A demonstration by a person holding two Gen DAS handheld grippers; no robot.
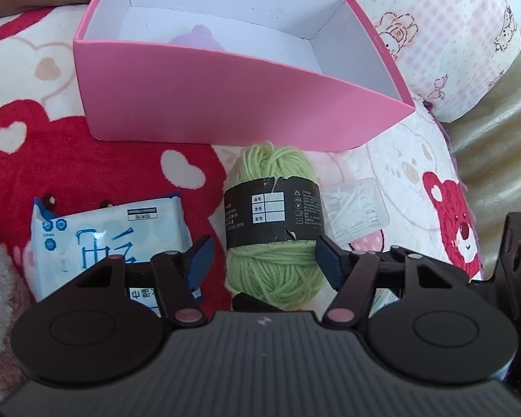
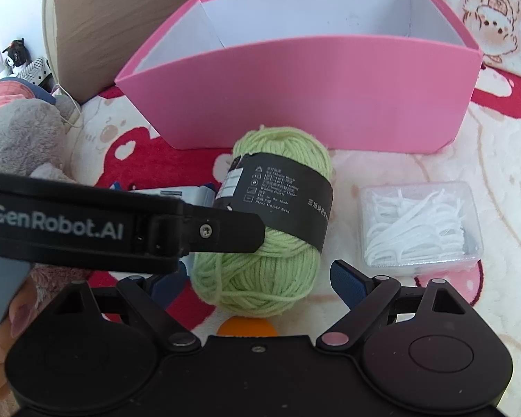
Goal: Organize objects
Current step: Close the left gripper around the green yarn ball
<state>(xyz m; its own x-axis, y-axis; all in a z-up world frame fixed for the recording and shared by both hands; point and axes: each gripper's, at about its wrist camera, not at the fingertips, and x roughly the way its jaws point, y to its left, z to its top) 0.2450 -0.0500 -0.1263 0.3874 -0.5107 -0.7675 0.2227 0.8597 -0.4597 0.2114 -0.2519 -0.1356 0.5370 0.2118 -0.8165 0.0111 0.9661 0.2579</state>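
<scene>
We see the green yarn ball (image 1: 274, 229) on the bear-print blanket (image 1: 87, 160), just before the pink box (image 1: 225, 104) | left gripper (image 1: 264, 260) – jaws apart, straddling it, pads not touching | right gripper (image 2: 257, 283) – wide apart

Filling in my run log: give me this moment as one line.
left hand-held gripper: open, astride green yarn ball | right hand-held gripper: open, same ball | pink box: behind
</scene>
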